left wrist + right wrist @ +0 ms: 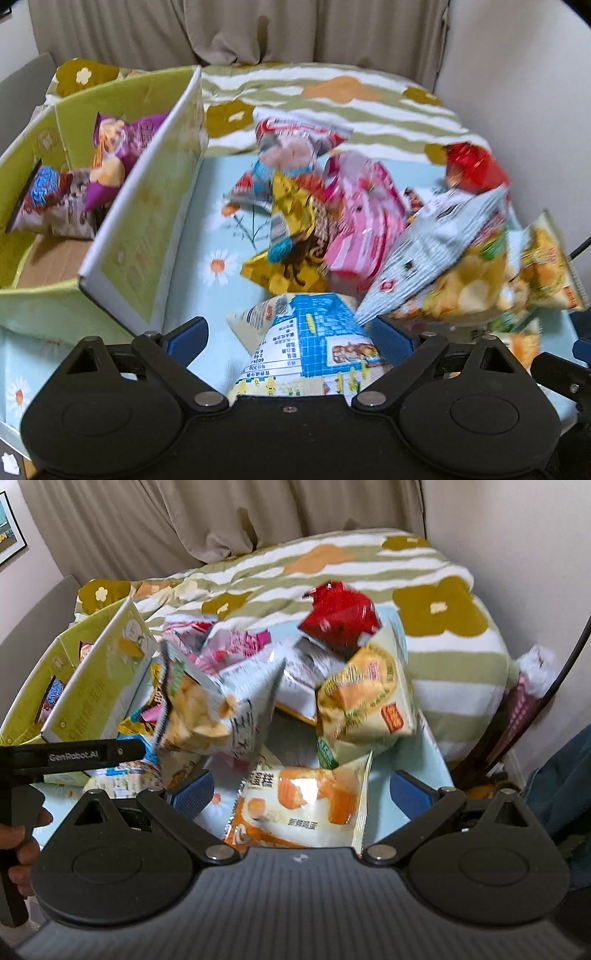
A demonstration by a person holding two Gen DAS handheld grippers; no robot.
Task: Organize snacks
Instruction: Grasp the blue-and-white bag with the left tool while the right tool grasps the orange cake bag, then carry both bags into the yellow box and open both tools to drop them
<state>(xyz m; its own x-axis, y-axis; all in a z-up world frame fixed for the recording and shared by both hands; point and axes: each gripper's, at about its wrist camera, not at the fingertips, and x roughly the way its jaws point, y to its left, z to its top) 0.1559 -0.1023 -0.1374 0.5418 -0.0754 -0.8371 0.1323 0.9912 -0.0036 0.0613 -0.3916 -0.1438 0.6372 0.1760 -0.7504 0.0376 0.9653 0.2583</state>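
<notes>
A pile of snack bags lies on a light-blue flowered cloth (199,236). A green cardboard box (147,206) stands at the left and holds a purple bag (122,147) and a blue-and-brown bag (51,199). My left gripper (288,332) is open, its fingers either side of a blue-and-white bag (314,343) lying on the cloth. My right gripper (303,794) is open, its fingers either side of a white-and-orange egg-cake bag (303,801). Neither bag is clamped. The box also shows in the right wrist view (99,686).
The pile holds a gold bag (291,236), a pink bag (362,221), a red bag (340,616), a silver chip bag (218,705) and a yellow bag (365,698). A striped flowered blanket (443,635) lies behind. The left gripper's handle (74,755) shows at left.
</notes>
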